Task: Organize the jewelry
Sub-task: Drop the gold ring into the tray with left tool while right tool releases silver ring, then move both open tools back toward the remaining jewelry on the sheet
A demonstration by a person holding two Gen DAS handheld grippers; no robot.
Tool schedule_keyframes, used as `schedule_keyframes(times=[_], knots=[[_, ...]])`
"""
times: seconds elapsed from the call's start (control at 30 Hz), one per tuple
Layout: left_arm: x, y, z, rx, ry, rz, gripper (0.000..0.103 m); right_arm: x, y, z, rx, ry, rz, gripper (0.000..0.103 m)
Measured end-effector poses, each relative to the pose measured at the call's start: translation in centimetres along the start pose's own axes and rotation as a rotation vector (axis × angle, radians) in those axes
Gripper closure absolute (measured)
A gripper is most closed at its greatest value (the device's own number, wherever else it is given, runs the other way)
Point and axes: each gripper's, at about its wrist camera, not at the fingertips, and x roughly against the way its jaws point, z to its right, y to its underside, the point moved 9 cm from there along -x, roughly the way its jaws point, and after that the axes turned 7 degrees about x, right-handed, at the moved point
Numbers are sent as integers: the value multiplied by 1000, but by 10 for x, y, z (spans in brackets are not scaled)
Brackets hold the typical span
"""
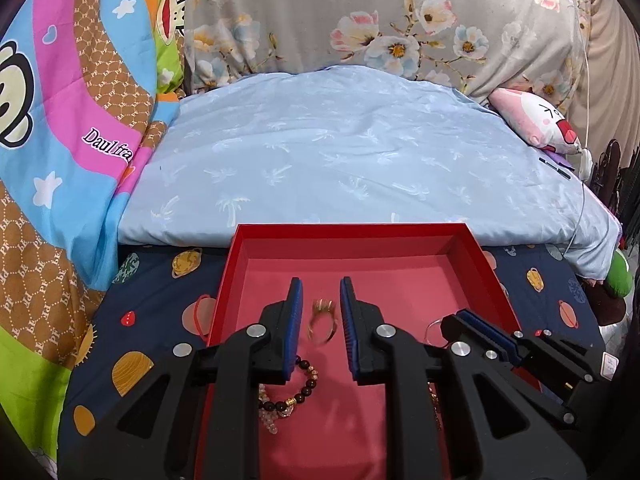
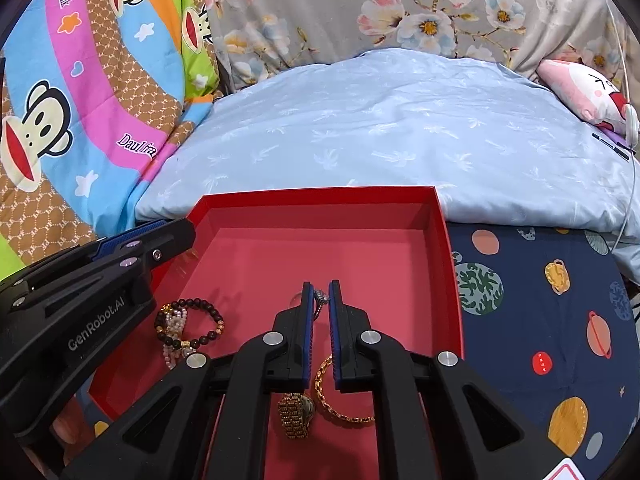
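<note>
A red box point(image 1: 352, 230) point(image 2: 320, 196) lies open on the bed. My left gripper point(image 1: 320, 286) is open above it; a blurred gold ring point(image 1: 321, 318) is between its fingers, touching neither. A dark bead bracelet point(image 1: 298, 390) point(image 2: 200, 322) with a pale bead strand point(image 2: 174, 332) lies on the box floor. My right gripper point(image 2: 320, 290) is shut on a thin silver ring point(image 2: 318, 300); it also shows at the right of the left wrist view point(image 1: 464, 316). A gold watch point(image 2: 294, 414) and a gold chain bracelet point(image 2: 334, 400) lie under it.
The box sits on a dark blue planet-print sheet point(image 2: 540, 320). A light blue pillow point(image 1: 352, 152) lies behind it, a cartoon monkey quilt point(image 1: 60, 120) to the left, a floral cover point(image 1: 380, 12) at the back, a pink plush point(image 1: 540, 120) at the right.
</note>
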Motion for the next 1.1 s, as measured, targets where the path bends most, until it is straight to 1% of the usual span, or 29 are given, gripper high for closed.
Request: schedule_keyframes(times=[0.17,0.2,0.23,0.33,0.43,0.57,0.63,0.7,0.83,0.93,1.1], knots=[[1,-2,0,-6,-2,12,84,0,-2,-2,13,7,9,95],[1,-2,0,-4,-3,12,81,0,-2,-2,11,8,10,94],[1,-3,-1,1,-5,12,74,1,-2,-1,9,7,13,94],[7,-5,-6,15,-17,26,59,7,-3,1,0,9,27,92],[13,-7,-12,29,-25,32,53,17,-3,3,-12,9,45,91],[27,-3,-22,45,-33,37,52,35,1,5,-28,2,66,91],[37,1,-25,52,-29,40,51,46,5,5,-37,-1,78,85],[46,5,-28,57,-30,45,51,58,12,3,-48,-9,86,82],[68,19,-35,58,-34,49,51,75,33,-5,-48,-15,72,82],[85,34,-42,57,-42,49,45,91,53,-13,-39,-12,64,82],[111,71,-59,54,-61,29,44,114,90,-22,-39,-16,41,81]])
